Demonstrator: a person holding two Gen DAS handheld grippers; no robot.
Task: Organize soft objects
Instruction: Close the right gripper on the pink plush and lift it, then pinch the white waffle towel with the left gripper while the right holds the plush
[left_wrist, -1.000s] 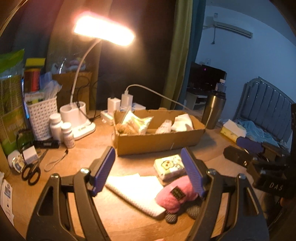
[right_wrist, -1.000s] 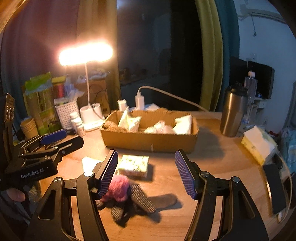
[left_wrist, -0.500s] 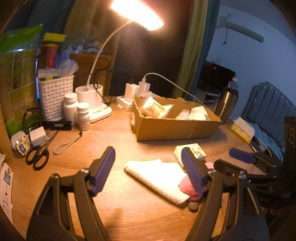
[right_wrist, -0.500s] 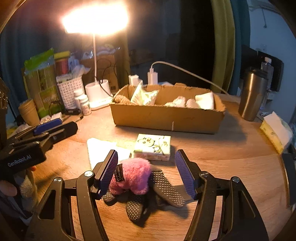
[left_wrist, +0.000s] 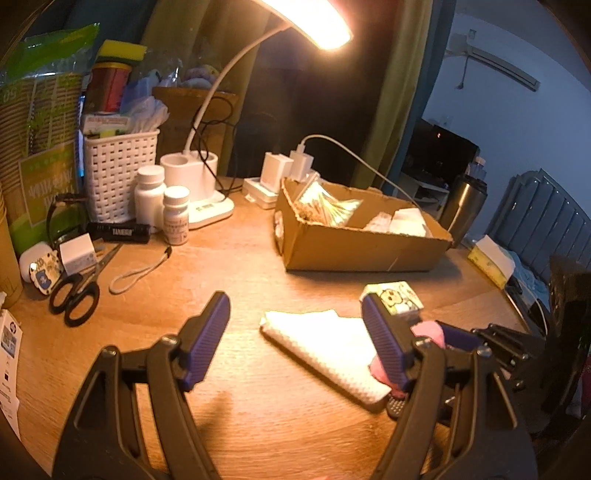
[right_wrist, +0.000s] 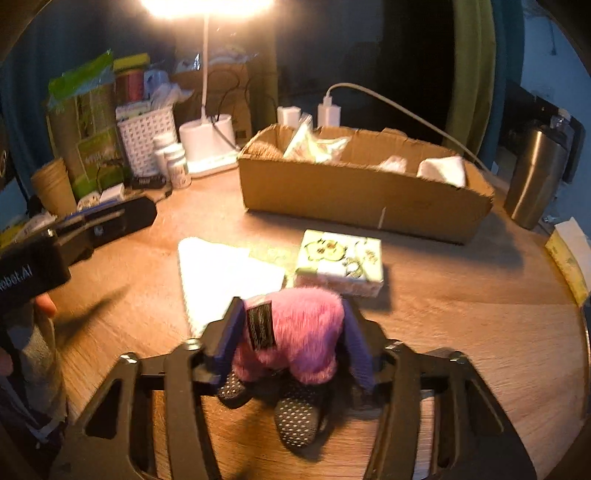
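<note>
Left wrist view: left gripper (left_wrist: 295, 336) jaws spread wide, nothing between them, hovering over one white textured folded cloth (left_wrist: 325, 347) on the round wooden table (left_wrist: 229, 266). One open brown cardboard box (left_wrist: 354, 247) behind it, two white pill bottles (left_wrist: 162, 206) at the left. Right wrist view: right gripper (right_wrist: 295, 332) jaws have just been closing, pads apparently pressing (blurred) one fluffy pink sock with dotted grey sole (right_wrist: 295, 332), which lies just beside one cartoon-printed tissue pack (right_wrist: 340, 262).
</note>
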